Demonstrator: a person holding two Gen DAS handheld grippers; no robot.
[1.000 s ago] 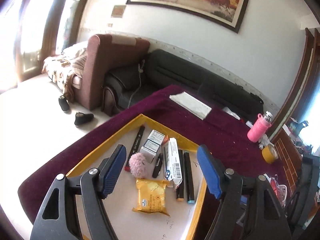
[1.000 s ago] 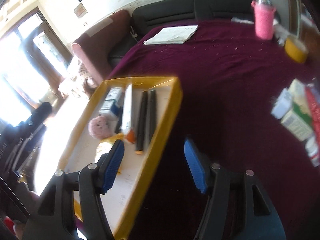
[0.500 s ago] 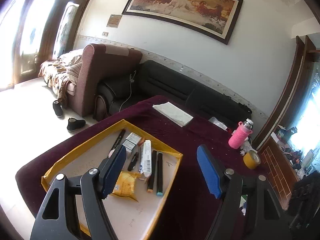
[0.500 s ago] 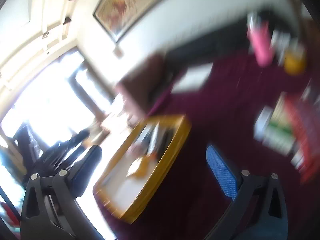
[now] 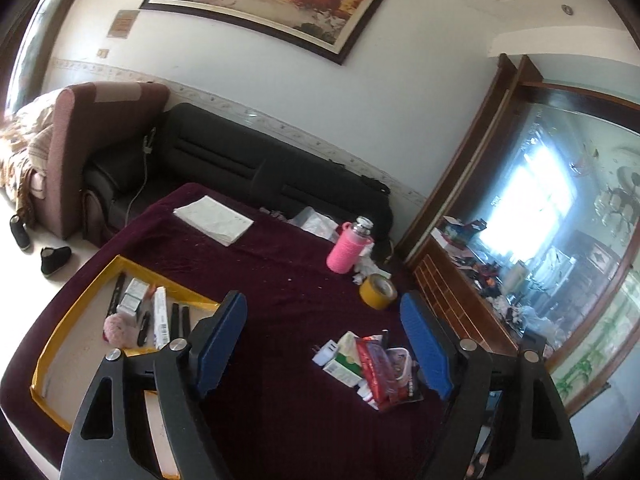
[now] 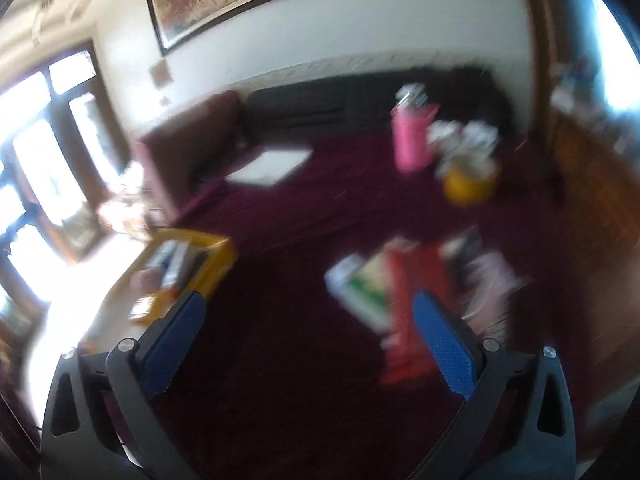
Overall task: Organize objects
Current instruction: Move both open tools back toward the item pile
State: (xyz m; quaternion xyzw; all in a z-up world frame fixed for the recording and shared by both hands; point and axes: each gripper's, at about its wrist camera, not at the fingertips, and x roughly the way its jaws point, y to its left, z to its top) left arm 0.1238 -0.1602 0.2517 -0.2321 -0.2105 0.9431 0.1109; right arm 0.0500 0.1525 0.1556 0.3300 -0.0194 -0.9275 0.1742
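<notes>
A yellow-rimmed tray (image 5: 76, 300) lies at the table's left end and holds small boxes, several pens and a pink pompom (image 5: 118, 327). It also shows blurred in the right wrist view (image 6: 222, 246). A pile of loose items (image 5: 372, 364) with a red packet, a green-and-white box and a white charger lies on the maroon cloth to the right; the right wrist view (image 6: 404, 292) shows it blurred. My left gripper (image 5: 324, 340) is open and empty, raised above the cloth between tray and pile. My right gripper (image 6: 312, 340) is open and empty, raised above the cloth.
A pink bottle (image 5: 347, 249), a yellow tape roll (image 5: 377, 291) and a white paper stack (image 5: 214, 220) sit further back on the table. A black sofa (image 5: 240, 168) stands behind it and a wooden cabinet (image 5: 460, 300) at the right.
Both grippers have lifted and swung right, from over the tray toward the pile of loose items. Both stay open and empty. The right wrist view is motion-blurred.
</notes>
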